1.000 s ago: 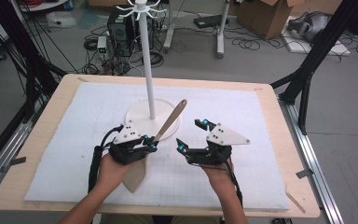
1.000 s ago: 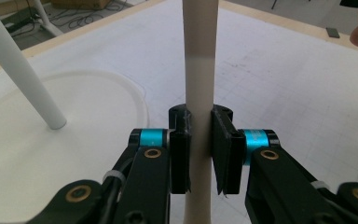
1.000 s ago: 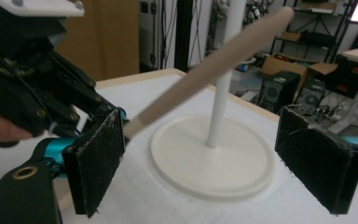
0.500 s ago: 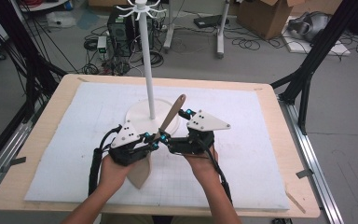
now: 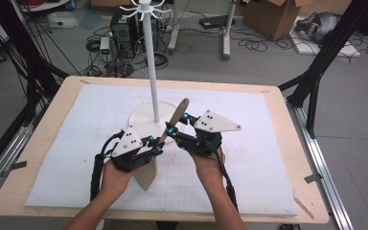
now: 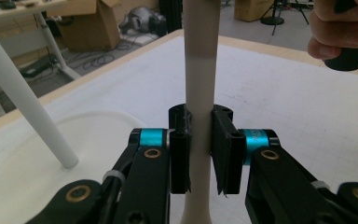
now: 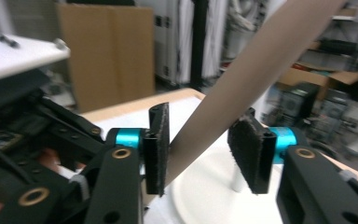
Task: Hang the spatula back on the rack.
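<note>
Wood is what we have in hand: a long wooden spatula (image 5: 165, 139), its handle slanting up and away and its broad blade hanging low over the white mat (image 5: 268, 143) on the bench (image 5: 306, 211). Our left tool (image 5: 157, 145) is closed on the spatula's handle; in the left gripper view the two black pads clamp the pale shaft (image 6: 199, 93) from both sides, with the shaft running straight up between them. Our right tool (image 5: 178, 123) sits just beyond the left one, higher up the same handle. Its jaws have just been closing, and in the right gripper view the handle (image 7: 242, 84) crosses the gap on a slant: the left pad (image 7: 158, 144) looks to be against the wood, while the right pad (image 7: 248, 154) stands clear of it with a visible gap, so we do not yet grip there. Both tools are raised off the mat, close together, near the middle of the bench. Just behind them stands the white hanging stand (image 5: 149, 62), its thin pole upright on a round white base (image 5: 141, 120) that lies on the mat; the spatula's handle tip ends just beside the pole, apart from it.
</note>
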Demonstrator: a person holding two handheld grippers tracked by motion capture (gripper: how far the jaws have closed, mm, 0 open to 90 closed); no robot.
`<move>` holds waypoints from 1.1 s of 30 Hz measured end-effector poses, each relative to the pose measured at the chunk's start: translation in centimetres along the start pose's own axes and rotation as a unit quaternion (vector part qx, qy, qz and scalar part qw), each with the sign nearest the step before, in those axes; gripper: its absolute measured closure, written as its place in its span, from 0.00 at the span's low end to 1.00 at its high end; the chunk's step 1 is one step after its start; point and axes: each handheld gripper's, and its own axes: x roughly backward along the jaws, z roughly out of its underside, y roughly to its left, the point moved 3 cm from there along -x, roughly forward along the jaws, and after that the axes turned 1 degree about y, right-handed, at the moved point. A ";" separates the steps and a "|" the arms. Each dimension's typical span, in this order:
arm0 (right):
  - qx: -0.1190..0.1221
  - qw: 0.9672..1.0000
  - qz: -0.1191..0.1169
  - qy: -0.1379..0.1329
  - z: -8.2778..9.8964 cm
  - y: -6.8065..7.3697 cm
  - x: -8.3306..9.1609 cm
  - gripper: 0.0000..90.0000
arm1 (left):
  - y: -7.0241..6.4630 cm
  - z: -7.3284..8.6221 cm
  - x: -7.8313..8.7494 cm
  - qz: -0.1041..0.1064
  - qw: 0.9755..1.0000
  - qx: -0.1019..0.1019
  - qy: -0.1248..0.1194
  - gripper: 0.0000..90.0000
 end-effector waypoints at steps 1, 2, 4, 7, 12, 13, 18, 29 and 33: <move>-0.003 1.000 -0.009 -0.003 -0.2 0.0 0.2 0.68 | -0.1 -0.1 0.1 -0.001 1.000 -0.004 -0.005 0.87; 0.000 1.000 -0.017 -0.003 -0.4 0.1 0.3 0.69 | -0.1 -0.3 0.4 0.002 1.000 -0.008 -0.011 0.87; 0.000 1.000 -0.022 -0.004 -0.7 0.3 0.3 0.71 | -0.1 -0.4 0.5 0.008 1.000 -0.009 -0.018 0.86; 0.000 0.998 -0.057 -0.009 -1.6 0.5 0.5 0.76 | 0.1 -0.5 0.8 0.014 0.999 -0.014 -0.026 0.86; 0.001 0.994 -0.105 -0.009 -2.5 0.9 0.8 0.80 | 0.3 -0.6 1.5 0.043 0.998 -0.019 -0.047 0.86; 0.004 0.993 -0.114 -0.009 -2.7 1.1 0.8 0.80 | 0.5 -0.6 1.7 0.062 0.997 -0.023 -0.049 0.86; 0.027 0.987 -0.157 -0.007 -3.4 1.9 0.9 0.82 | 1.1 -0.6 2.2 0.117 0.991 -0.027 -0.062 0.84; 0.056 0.969 -0.241 0.009 -3.9 1.7 1.5 0.83 | 2.2 -0.4 1.8 0.222 0.971 -0.018 -0.084 0.60; 0.034 0.960 -0.279 0.003 -4.0 1.3 1.6 0.83 | 1.8 -0.9 1.7 0.249 0.964 -0.034 -0.084 0.67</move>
